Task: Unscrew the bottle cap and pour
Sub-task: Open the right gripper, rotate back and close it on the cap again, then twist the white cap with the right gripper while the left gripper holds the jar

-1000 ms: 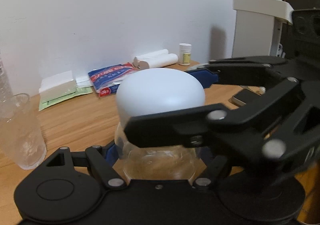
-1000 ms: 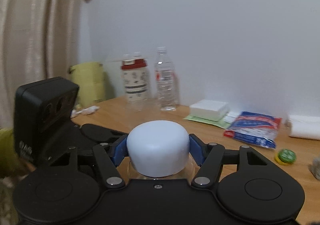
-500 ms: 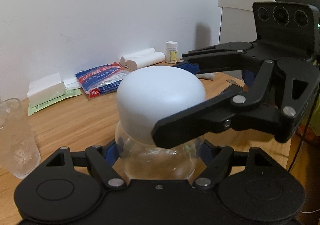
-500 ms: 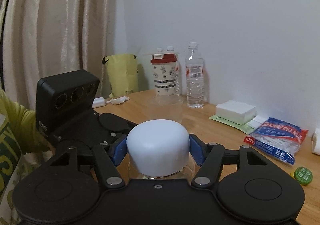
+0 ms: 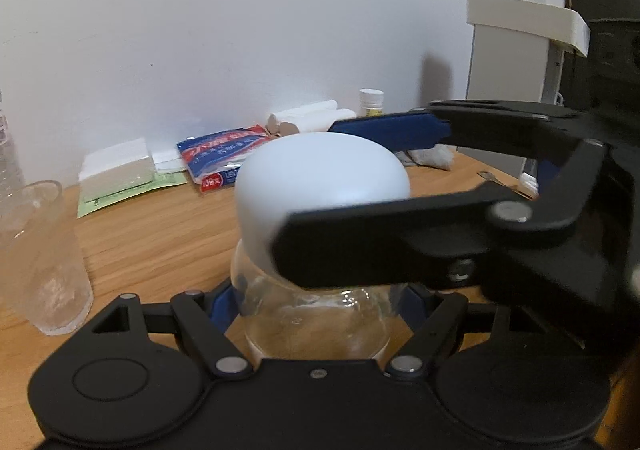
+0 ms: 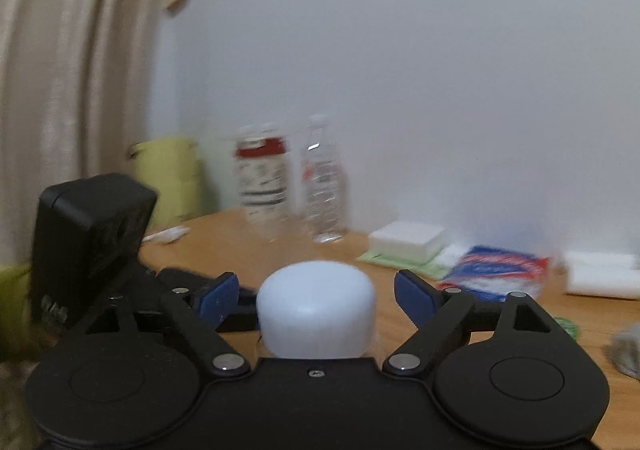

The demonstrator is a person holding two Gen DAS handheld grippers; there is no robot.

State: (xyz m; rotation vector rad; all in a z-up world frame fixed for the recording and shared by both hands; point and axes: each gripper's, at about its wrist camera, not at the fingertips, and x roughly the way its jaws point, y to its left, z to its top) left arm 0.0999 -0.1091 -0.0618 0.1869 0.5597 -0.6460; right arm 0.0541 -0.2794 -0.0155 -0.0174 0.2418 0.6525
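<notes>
Wooden table [image 5: 152, 234] under a white wall carries everything. Nearest in the left wrist view, the left gripper [image 5: 316, 302] pinches the clear bottle [image 5: 316, 326] below its white cap [image 5: 320, 174]. The right gripper [image 6: 316, 290] has its jaws spread to either side of the cap, blue pads clear of it. A glass [image 5: 40, 254] stands left of the bottle. Farther back lie a blue packet [image 5: 220, 158], a white box [image 5: 116, 166] and paper rolls [image 5: 312, 118].
</notes>
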